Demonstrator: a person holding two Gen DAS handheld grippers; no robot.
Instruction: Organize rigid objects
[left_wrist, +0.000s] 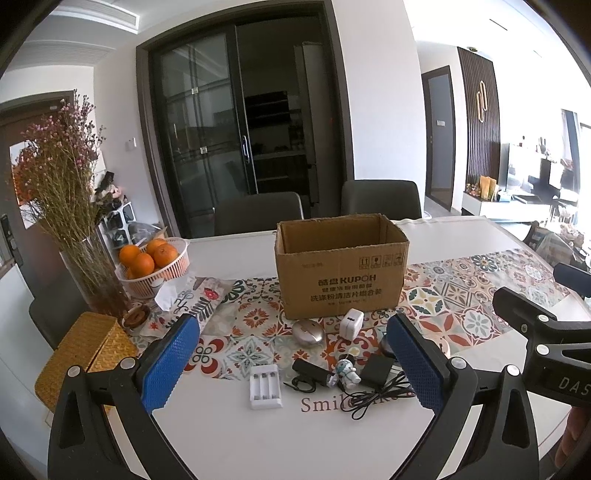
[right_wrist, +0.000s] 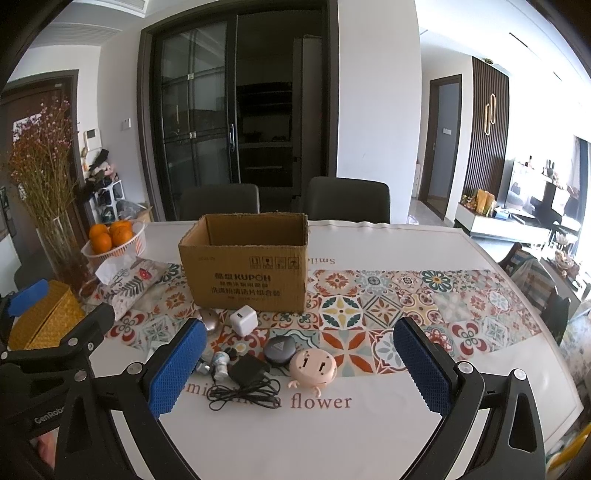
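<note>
An open cardboard box (left_wrist: 341, 266) stands on the table; it also shows in the right wrist view (right_wrist: 245, 260). In front of it lie a silver mouse (left_wrist: 308, 332), a white plug adapter (left_wrist: 351, 323), a white battery charger (left_wrist: 264, 386), a small astronaut figure (left_wrist: 347, 373), a black adapter with cable (right_wrist: 249, 371), a dark round case (right_wrist: 279, 349) and a pink round toy (right_wrist: 313, 367). My left gripper (left_wrist: 291, 365) is open and empty above the near table edge. My right gripper (right_wrist: 299, 369) is open and empty, to the right of the left one.
A basket of oranges (left_wrist: 155, 266), a glass vase of dried flowers (left_wrist: 92, 273), a patterned tissue pouch (left_wrist: 192, 299) and a woven yellow box (left_wrist: 85, 354) stand at the left. Two dark chairs (left_wrist: 258, 212) are behind the table.
</note>
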